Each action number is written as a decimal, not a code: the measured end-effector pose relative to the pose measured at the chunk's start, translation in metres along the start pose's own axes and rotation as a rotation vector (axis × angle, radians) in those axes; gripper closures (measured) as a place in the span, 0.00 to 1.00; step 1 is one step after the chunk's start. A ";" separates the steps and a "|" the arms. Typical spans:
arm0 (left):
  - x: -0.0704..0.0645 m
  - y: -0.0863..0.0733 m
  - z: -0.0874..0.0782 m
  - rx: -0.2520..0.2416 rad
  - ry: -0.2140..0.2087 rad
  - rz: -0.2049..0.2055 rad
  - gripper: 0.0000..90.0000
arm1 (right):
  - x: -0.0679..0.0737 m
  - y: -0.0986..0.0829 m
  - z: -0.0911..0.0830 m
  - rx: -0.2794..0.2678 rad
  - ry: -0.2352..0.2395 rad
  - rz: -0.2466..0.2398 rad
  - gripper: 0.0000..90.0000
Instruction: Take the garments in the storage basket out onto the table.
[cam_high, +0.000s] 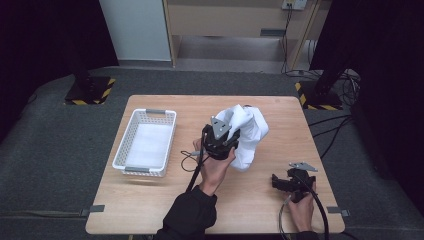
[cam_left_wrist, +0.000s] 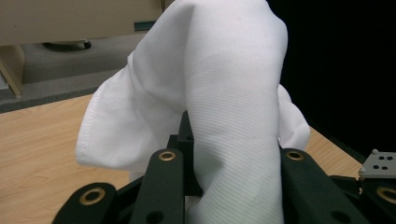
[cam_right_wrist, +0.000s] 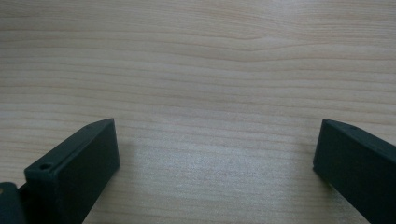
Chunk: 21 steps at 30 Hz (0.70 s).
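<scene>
Between the left tongs (cam_high: 223, 140), clamping a white cloth (cam_high: 247, 134) — lifting it, probably for the basket (cam_high: 148, 114) alongside; right tongs (cam_high: 286, 182) waiting apart, holding nothing.

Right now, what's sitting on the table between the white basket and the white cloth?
Nothing: in the high view, bare wooden table separates the basket from the cloth held in the left claw.

light: even, from overhead, bright on table (cam_high: 150, 210), black at both sides | shadows: soft, under basket (cam_high: 145, 142) and beside jaws | glare: faint sheen on wood | blur: cloth (cam_left_wrist: 224, 93) sharp, background soft | high view grainy
</scene>
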<state>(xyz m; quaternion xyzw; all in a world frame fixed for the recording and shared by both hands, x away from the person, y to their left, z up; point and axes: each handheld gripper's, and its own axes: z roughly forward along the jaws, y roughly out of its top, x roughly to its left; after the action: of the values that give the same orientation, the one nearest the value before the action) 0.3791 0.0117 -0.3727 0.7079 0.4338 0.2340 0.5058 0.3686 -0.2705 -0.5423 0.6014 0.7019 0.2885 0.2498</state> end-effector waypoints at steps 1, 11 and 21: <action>0.000 0.000 0.001 0.002 0.000 0.000 0.80 | 0.000 0.000 0.000 0.000 0.000 0.000 0.00; -0.002 -0.005 0.007 0.015 -0.003 0.004 0.79 | 0.000 0.000 0.000 0.000 0.000 -0.001 0.00; -0.004 -0.008 0.009 0.026 -0.006 0.008 0.79 | 0.000 0.000 0.000 0.000 0.000 -0.001 0.00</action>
<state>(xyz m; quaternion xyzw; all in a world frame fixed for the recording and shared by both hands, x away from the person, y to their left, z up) 0.3810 0.0046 -0.3827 0.7170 0.4324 0.2281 0.4969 0.3686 -0.2705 -0.5424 0.6012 0.7022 0.2882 0.2499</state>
